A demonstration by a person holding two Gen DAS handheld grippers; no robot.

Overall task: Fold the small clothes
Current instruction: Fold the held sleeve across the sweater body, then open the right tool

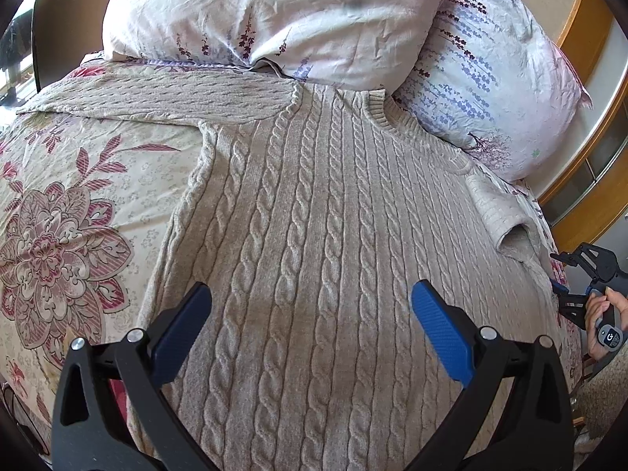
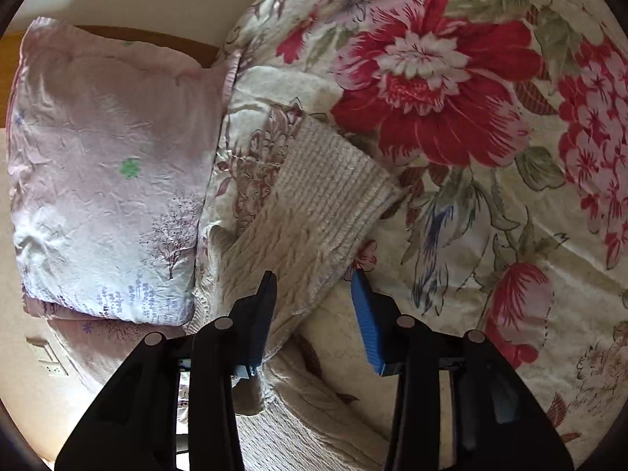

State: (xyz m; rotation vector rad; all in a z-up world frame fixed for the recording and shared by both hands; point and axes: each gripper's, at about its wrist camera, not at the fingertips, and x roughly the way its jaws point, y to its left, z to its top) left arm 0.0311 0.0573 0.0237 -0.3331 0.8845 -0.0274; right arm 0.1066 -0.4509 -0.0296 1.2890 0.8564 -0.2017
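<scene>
From my left wrist camera I see the beige cable-knit sweater [image 1: 314,235] lying flat, front up, on the cream bedspread printed with red and pink flowers [image 1: 78,196]. Its ribbed collar [image 1: 378,112] touches the two pale pillows with purple flower print [image 1: 274,19] at the head of the bed. One sleeve [image 1: 157,96] stretches out flat to the left of the picture; the other [image 1: 506,219] is bunched into a short fold at the right, cuff opening showing.

My left gripper [image 1: 312,314] hangs over the lower body of the sweater with its blue-padded jaws spread wide and nothing between them (the pads sit clear above the knit, as far as I can judge).

At the right edge of that view a hand [image 1: 606,310] holds my right gripper [image 1: 565,274] just beside the bed edge.

From the right wrist camera, the right gripper [image 2: 314,286] has its jaws partly apart, straddling the sleeve [image 2: 310,216], whose ribbed cuff [image 2: 333,180] lies on the bedspread [image 2: 490,196] ahead of the fingertips. The dark pad [image 2: 265,306] lies against the knit; the blue pad [image 2: 365,314] stands off it, so the sleeve is not pinched. A pillow [image 2: 110,165] lies to the left.
</scene>
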